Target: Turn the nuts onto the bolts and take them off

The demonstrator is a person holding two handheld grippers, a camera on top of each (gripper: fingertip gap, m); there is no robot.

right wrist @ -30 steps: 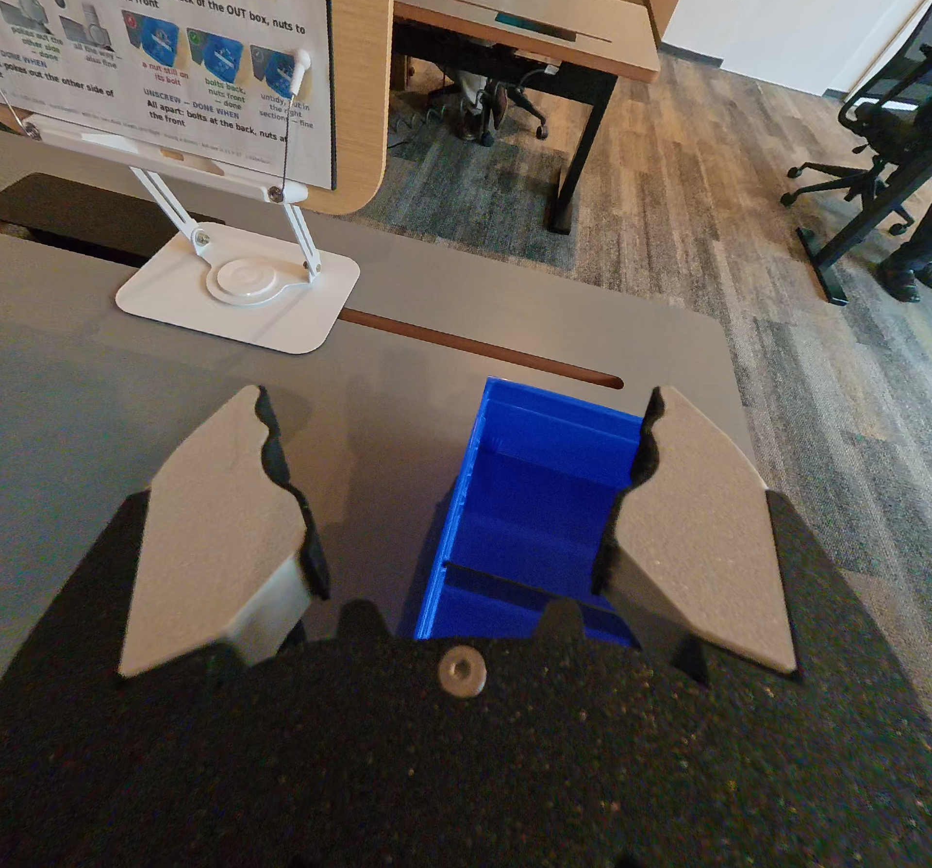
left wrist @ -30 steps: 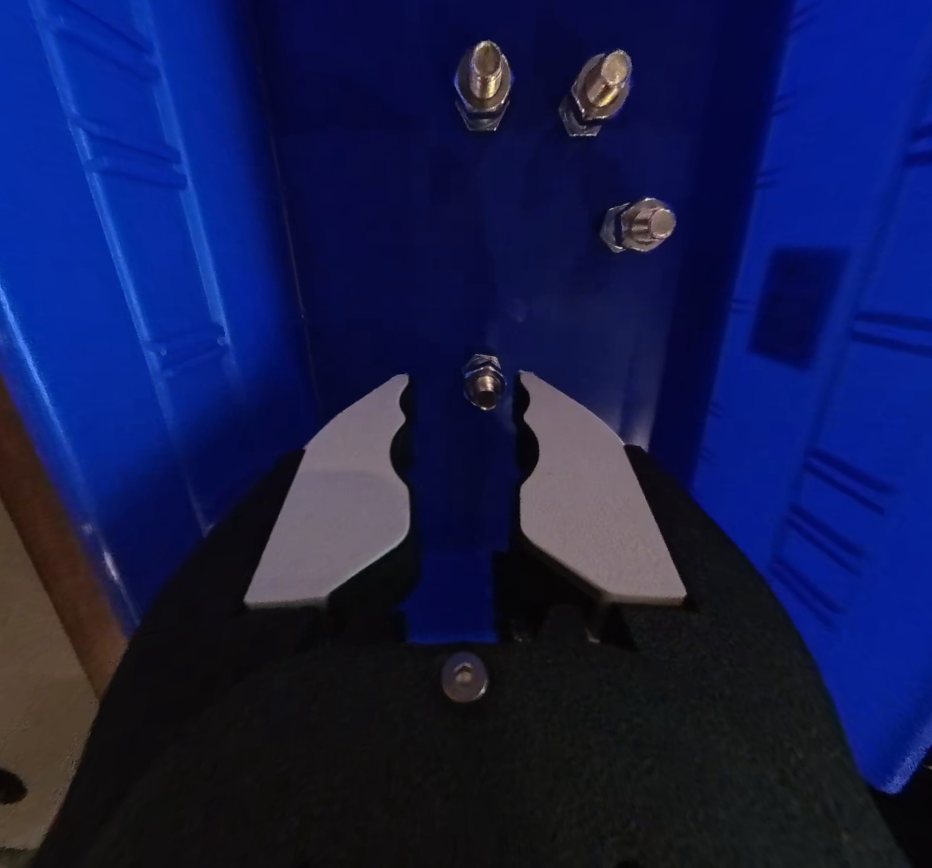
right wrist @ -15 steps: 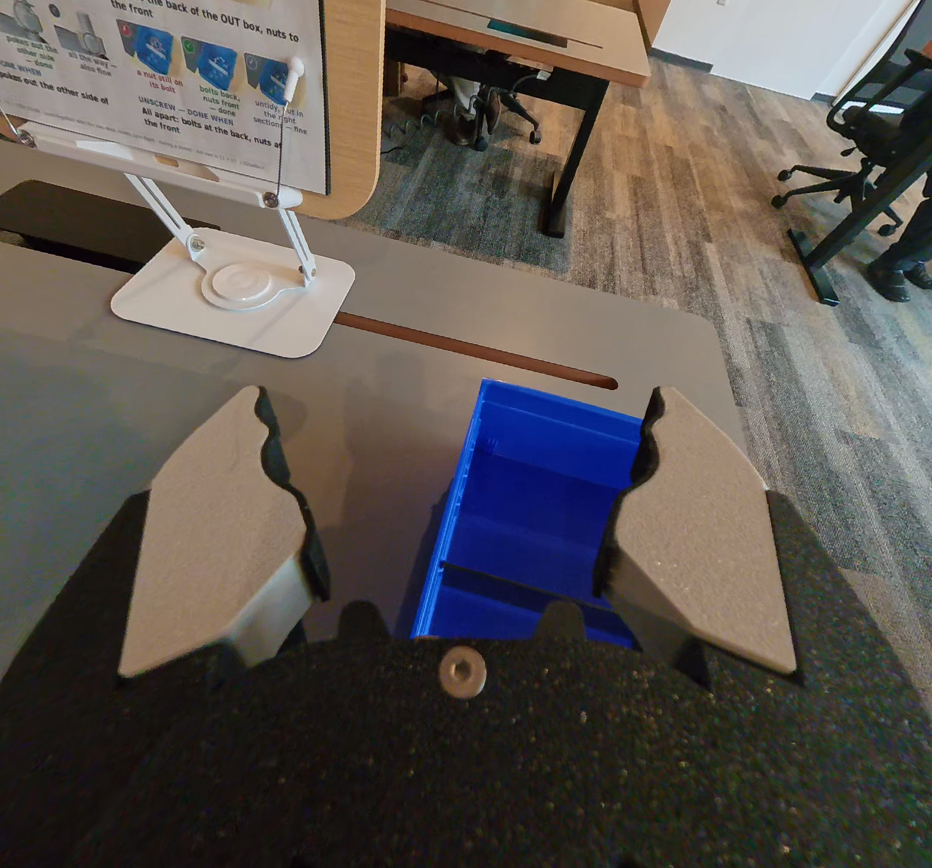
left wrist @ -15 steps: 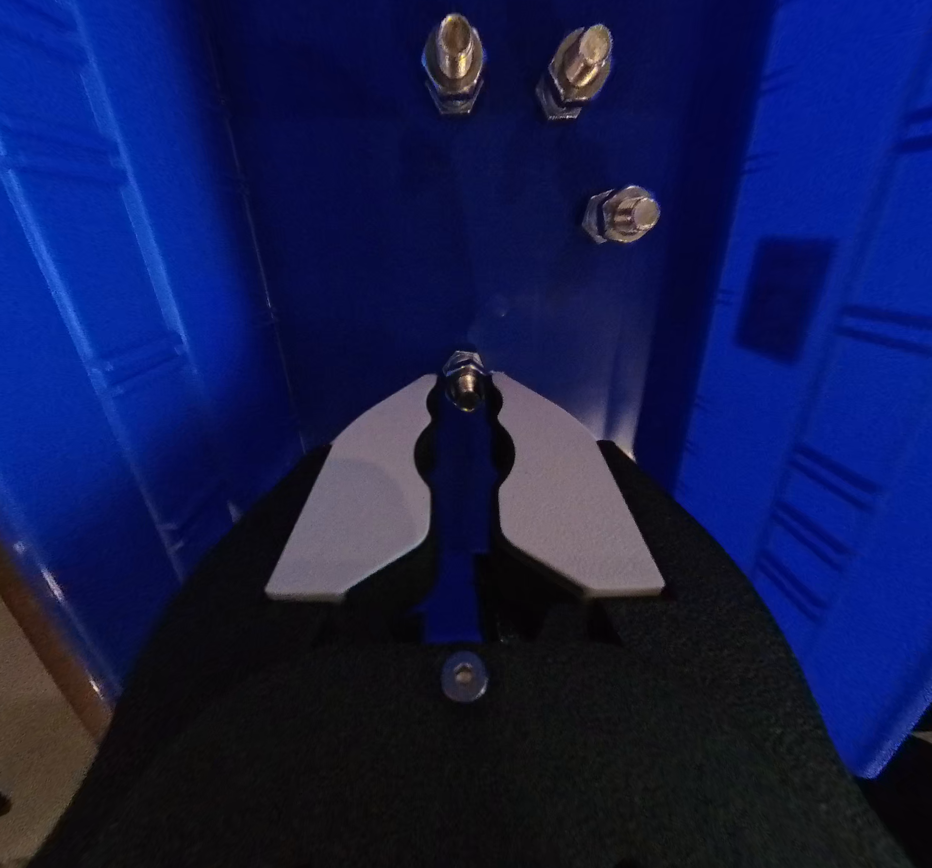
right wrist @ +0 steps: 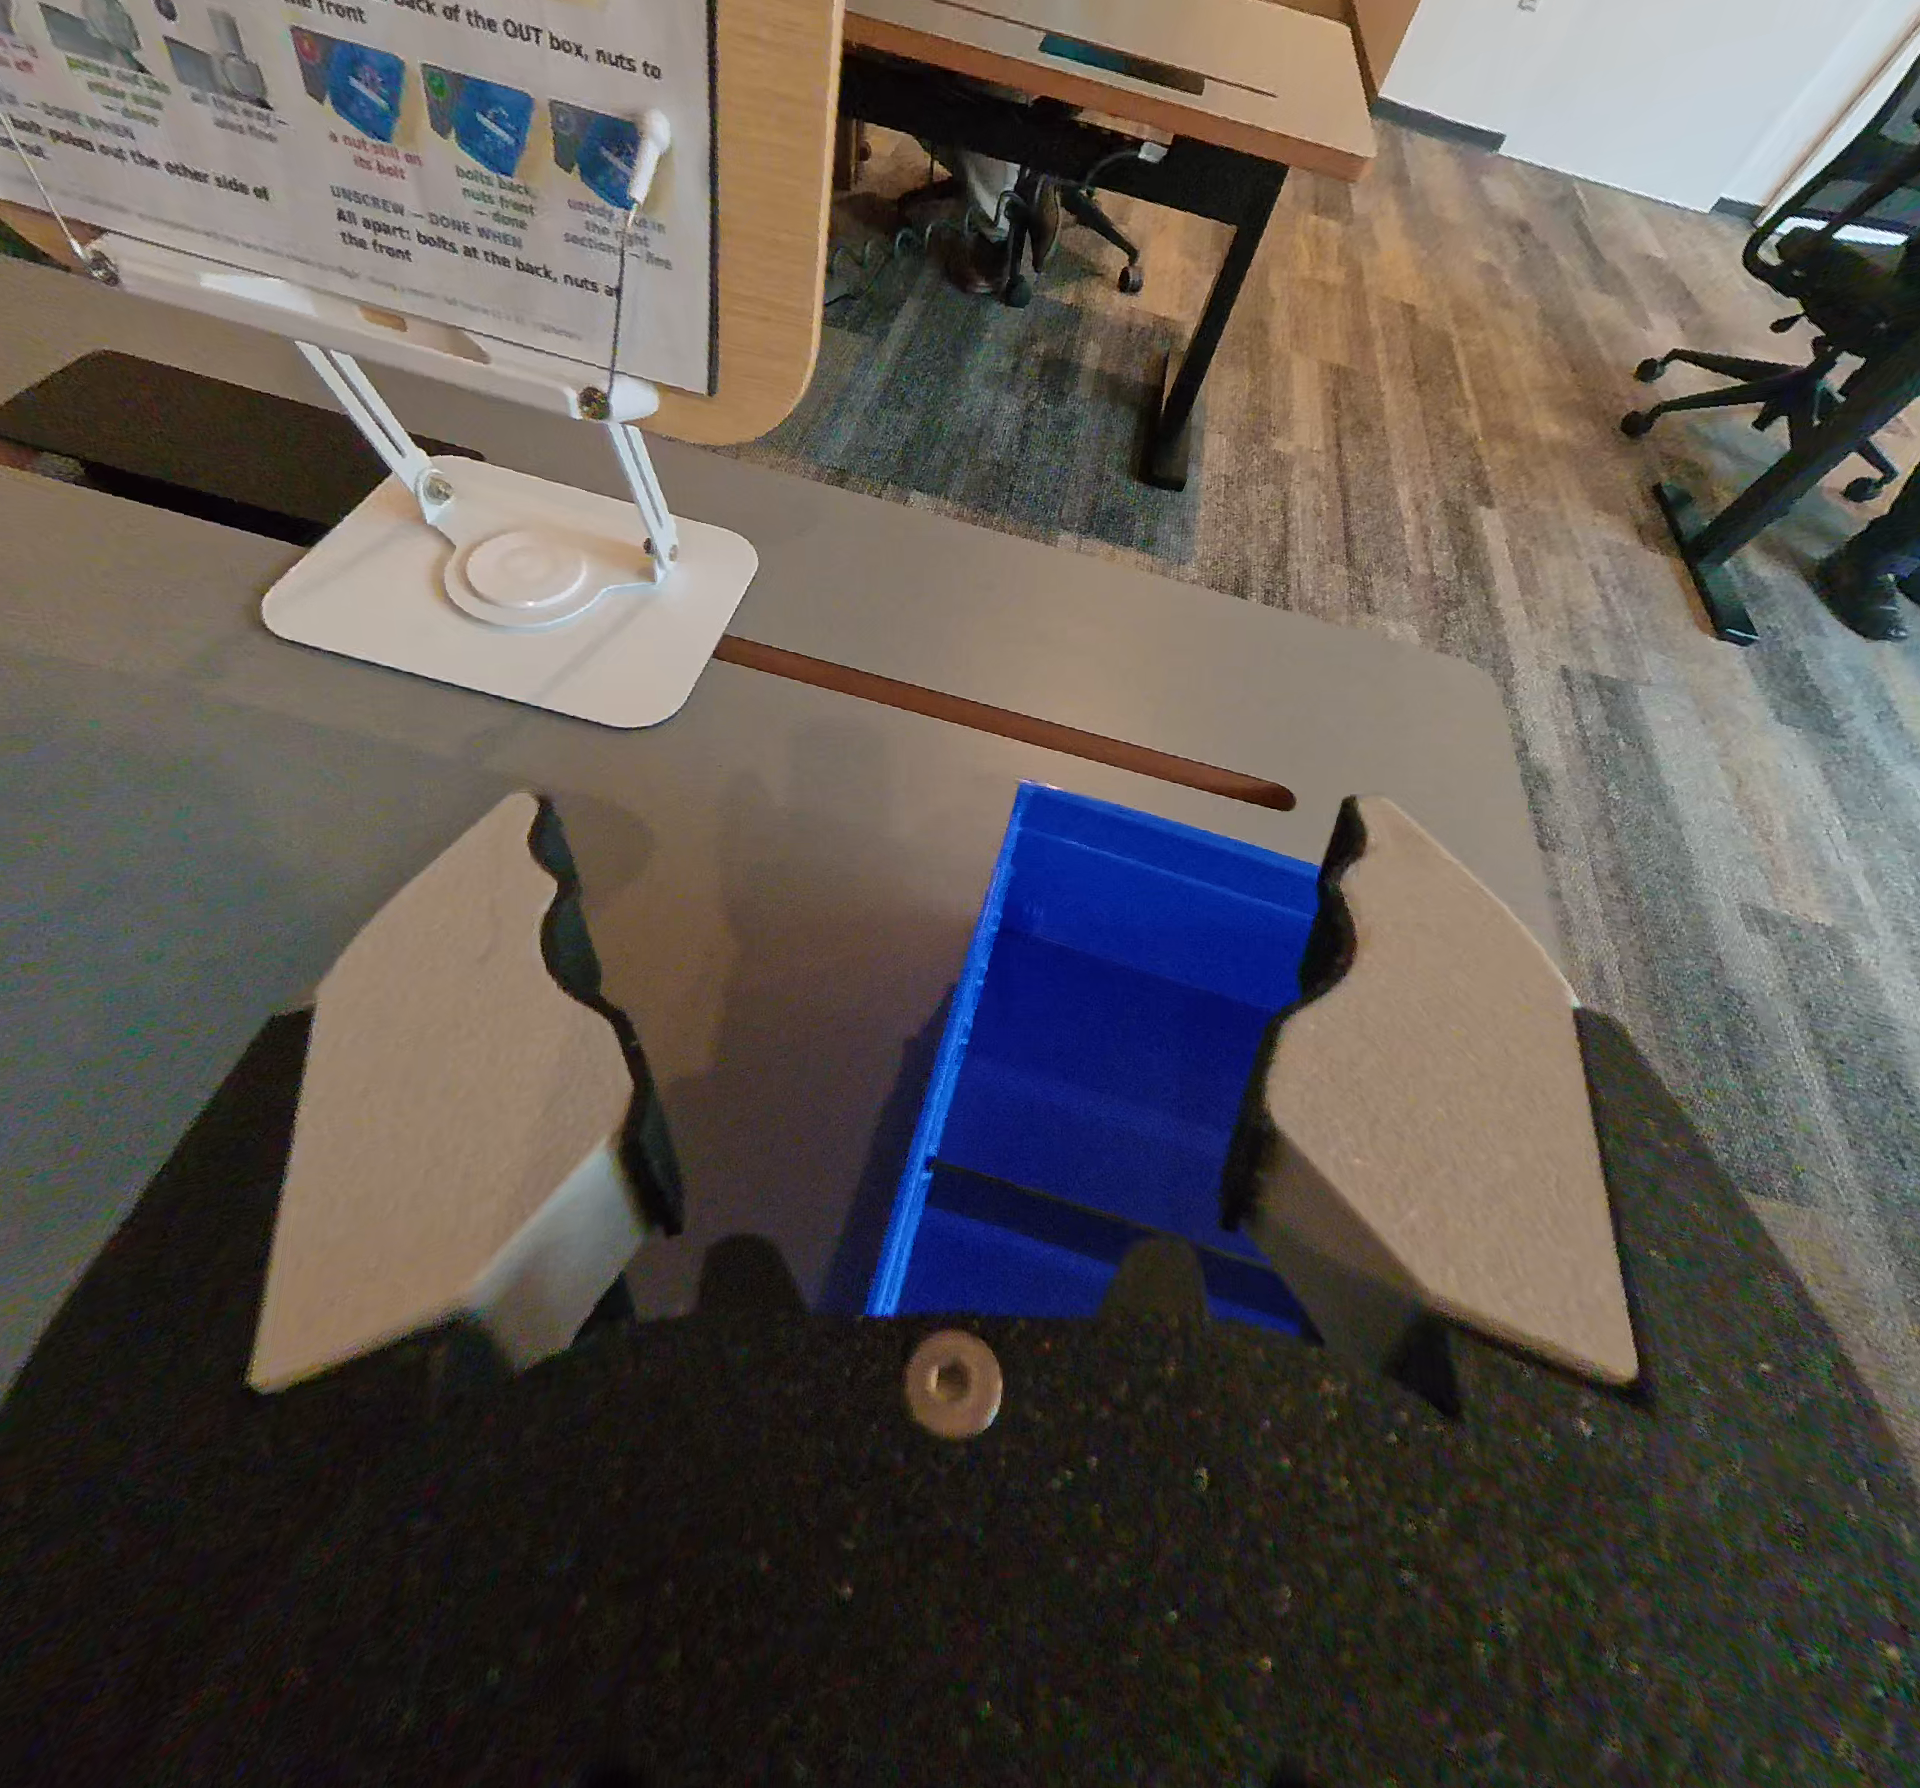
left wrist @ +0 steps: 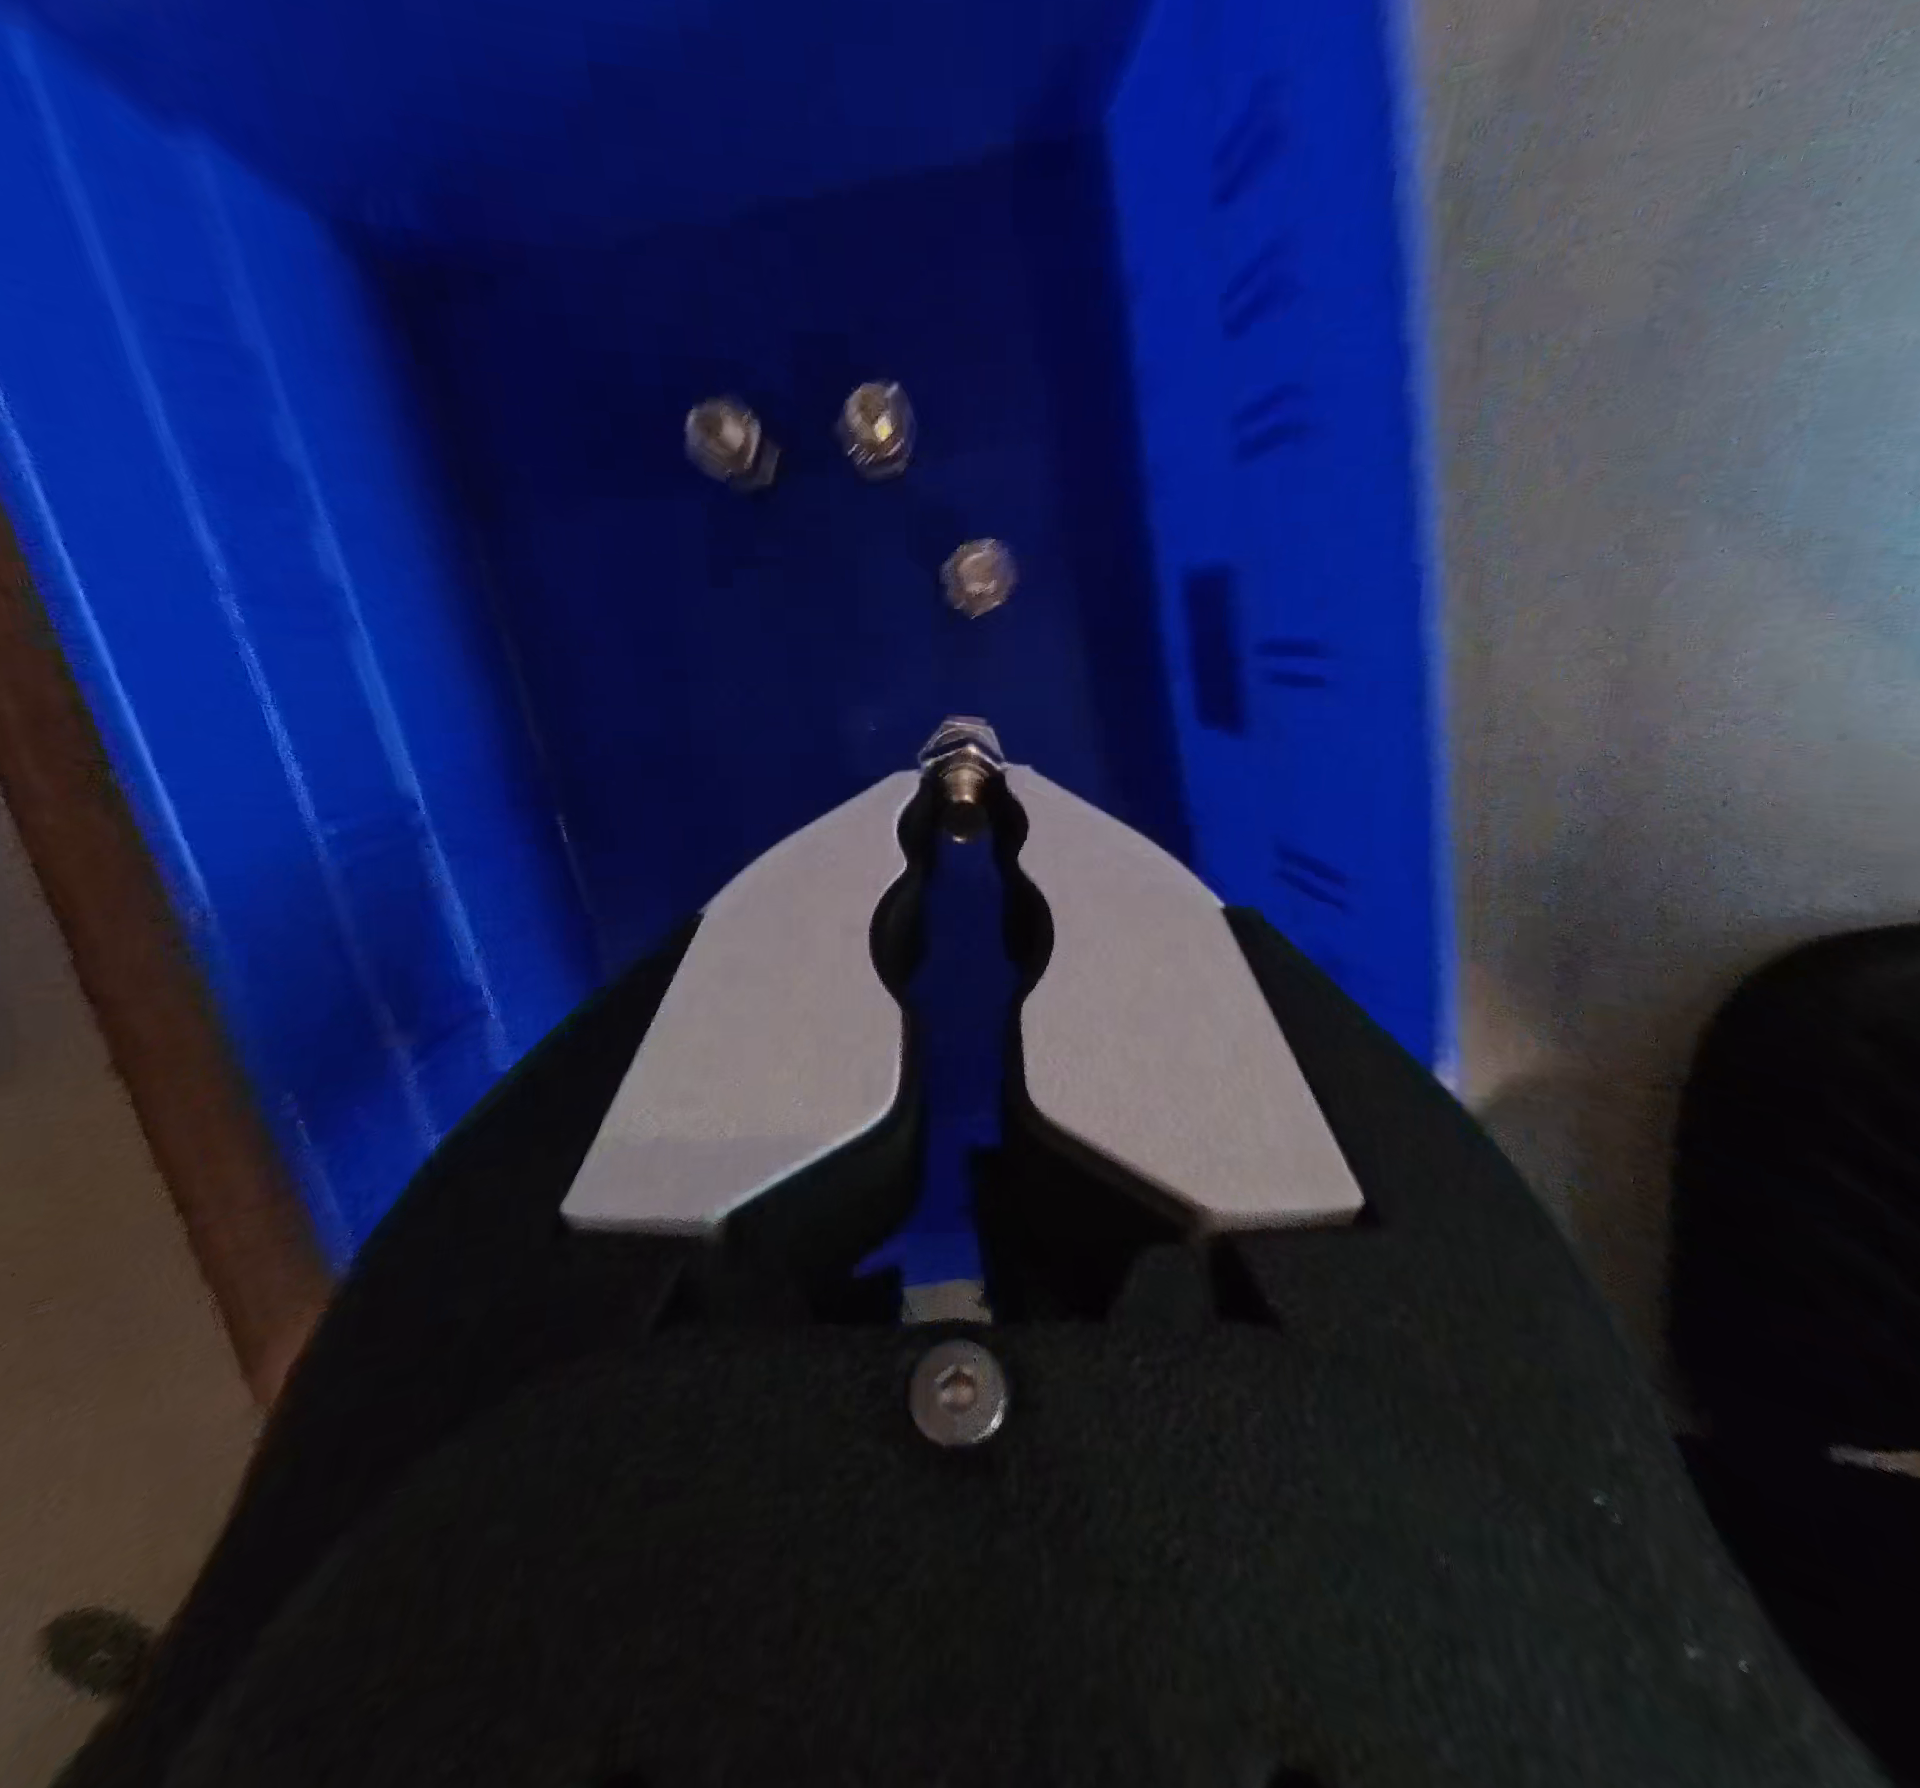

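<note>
In the left wrist view my left gripper (left wrist: 964, 793) is shut on a small bolt with a nut on it (left wrist: 964, 770), held above the floor of a blue bin (left wrist: 260, 699). Three larger bolts with nuts lie on the bin floor: one at the far left (left wrist: 727, 439), one beside it (left wrist: 878, 424) and one nearer on the right (left wrist: 977, 575). In the right wrist view my right gripper (right wrist: 940, 990) is open and empty above the grey table (right wrist: 312, 855), next to a second blue bin (right wrist: 1122, 1042) with a black divider.
A white stand (right wrist: 509, 595) holding an instruction sheet stands at the table's back left. A slot (right wrist: 997, 725) runs along the table's far edge. Beyond the table are a desk (right wrist: 1122, 45), office chairs and wood floor. A dark shape (left wrist: 1808, 1323) is right of the first bin. Some 70 cm of space lies between my two pairs of fingers. My left gripper's tips are some 35 cm from the dark shape (left wrist: 1808, 1323).
My left gripper closed on the small bolt with its nut and drew back and up out of the bin with it. The right gripper stayed open and barely moved.
</note>
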